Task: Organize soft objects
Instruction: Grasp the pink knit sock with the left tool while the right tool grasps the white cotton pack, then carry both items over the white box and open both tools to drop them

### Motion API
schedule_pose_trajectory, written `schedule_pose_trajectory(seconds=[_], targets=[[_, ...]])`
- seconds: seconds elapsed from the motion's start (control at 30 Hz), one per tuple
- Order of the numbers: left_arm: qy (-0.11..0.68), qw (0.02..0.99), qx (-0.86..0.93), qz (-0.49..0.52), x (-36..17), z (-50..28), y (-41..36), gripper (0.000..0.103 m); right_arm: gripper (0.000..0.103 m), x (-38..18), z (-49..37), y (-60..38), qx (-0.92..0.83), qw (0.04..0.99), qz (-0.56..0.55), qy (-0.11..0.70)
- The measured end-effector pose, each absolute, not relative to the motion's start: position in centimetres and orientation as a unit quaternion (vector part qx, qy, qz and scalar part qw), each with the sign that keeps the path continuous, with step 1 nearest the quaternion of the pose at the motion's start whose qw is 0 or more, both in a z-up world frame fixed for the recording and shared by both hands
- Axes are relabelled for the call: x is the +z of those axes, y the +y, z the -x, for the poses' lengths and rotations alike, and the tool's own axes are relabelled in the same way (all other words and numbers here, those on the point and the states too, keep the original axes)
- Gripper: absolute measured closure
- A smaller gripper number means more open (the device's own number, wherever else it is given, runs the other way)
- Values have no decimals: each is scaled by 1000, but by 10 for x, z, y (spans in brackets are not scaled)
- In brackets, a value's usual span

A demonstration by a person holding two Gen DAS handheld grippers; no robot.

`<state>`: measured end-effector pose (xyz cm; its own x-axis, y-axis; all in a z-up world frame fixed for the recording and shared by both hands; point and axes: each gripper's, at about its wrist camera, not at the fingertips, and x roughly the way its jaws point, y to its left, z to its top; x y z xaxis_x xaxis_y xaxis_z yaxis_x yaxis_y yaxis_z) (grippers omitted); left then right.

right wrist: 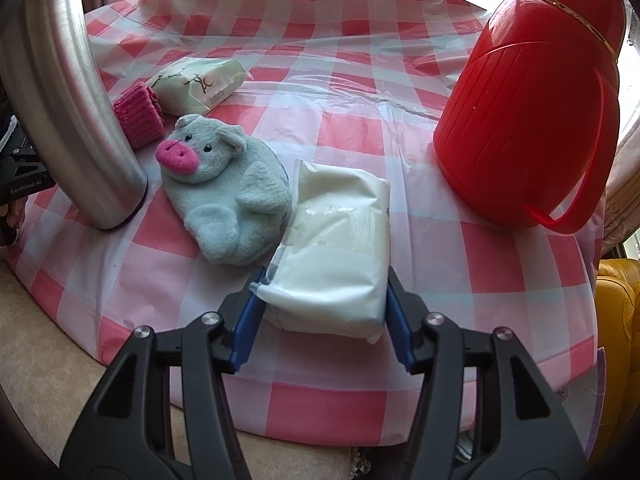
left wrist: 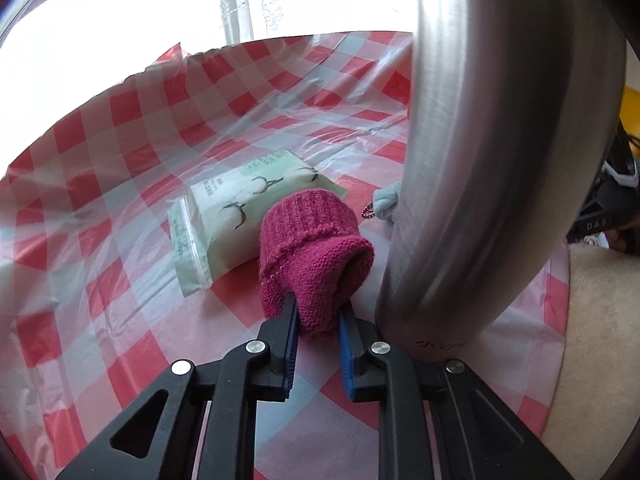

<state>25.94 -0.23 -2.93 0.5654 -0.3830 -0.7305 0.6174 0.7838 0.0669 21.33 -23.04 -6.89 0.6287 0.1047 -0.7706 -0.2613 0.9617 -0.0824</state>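
Observation:
My left gripper (left wrist: pixel 316 312) is shut on a magenta knitted piece (left wrist: pixel 316 248), which rests against a green tissue pack (left wrist: pixel 244 216) on the checked tablecloth. The knit also shows in the right wrist view (right wrist: pixel 140 116), next to the green pack (right wrist: pixel 200 82). My right gripper (right wrist: pixel 324 300) is closed around the near end of a white tissue pack (right wrist: pixel 340 248) lying on the cloth. A grey plush pig (right wrist: pixel 228 184) with a pink snout lies just left of the white pack; a bit of it shows in the left wrist view (left wrist: pixel 386 200).
A tall steel flask (left wrist: pixel 500 160) stands right of the knit, and shows at the left in the right wrist view (right wrist: pixel 68 100). A red plastic jug (right wrist: pixel 532 120) stands at the right. The round table's (right wrist: pixel 360 80) front edge is near; a yellow seat (right wrist: pixel 618 296) is at far right.

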Motion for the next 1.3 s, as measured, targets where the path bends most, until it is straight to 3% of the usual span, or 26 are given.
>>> schedule_pose_trajectory(seconds=[0.8, 1.3], targets=[[402, 897, -155, -103, 4, -167, 34, 86, 47, -66, -161, -271, 95, 908, 55, 405], [377, 894, -208, -124, 43, -112, -38, 86, 47, -52, -115, -334, 74, 921, 4, 382]])
